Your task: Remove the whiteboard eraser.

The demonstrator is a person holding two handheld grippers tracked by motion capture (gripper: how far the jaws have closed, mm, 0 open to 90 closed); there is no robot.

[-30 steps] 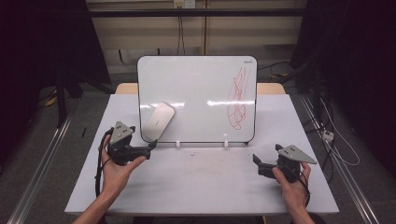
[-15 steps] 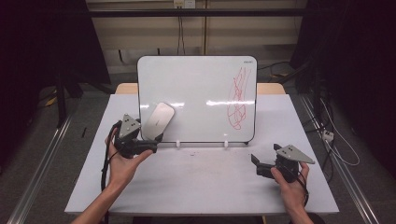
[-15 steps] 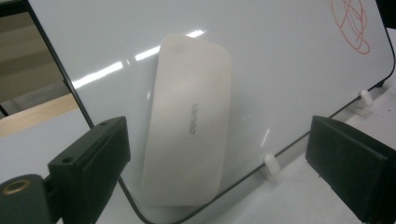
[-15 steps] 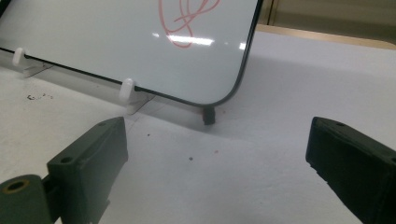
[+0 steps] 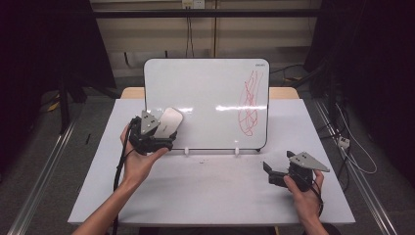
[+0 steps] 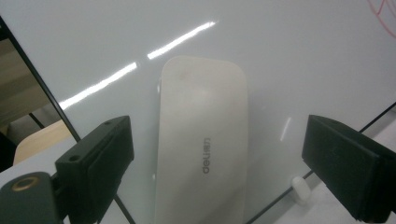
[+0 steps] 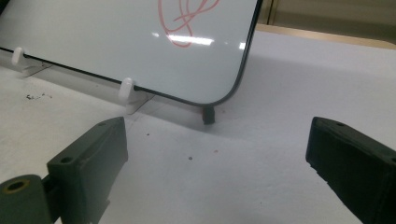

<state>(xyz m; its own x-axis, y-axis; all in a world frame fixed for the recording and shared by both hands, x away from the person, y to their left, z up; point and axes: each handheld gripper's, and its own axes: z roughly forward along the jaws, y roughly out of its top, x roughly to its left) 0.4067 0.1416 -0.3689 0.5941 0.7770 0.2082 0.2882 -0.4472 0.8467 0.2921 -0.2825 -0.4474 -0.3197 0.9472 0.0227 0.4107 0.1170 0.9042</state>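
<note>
Right now you are bringing your left gripper (image 5: pixel 164 138) up to the eraser (image 5: pixel 168 123), which is sticking flat against the whiteboard (image 5: pixel 205 93) near its lower-left corner, at about eight o'clock from the board's middle. In the left gripper view the eraser (image 6: pixel 201 149) is sitting between the two black jaws, which are standing wide with clear gaps on both sides; they have just been closing a little, but the pads are not pressing on it. The red scribble (image 5: pixel 249 100) is lying at about three o'clock on the board, well apart from the eraser. Your right gripper (image 5: pixel 274 172) is resting on the table (image 5: pixel 205 191) at about five o'clock from the board, jaws spread wide and holding nothing, pointing toward the board's lower corner (image 7: pixel 224 93).
</note>
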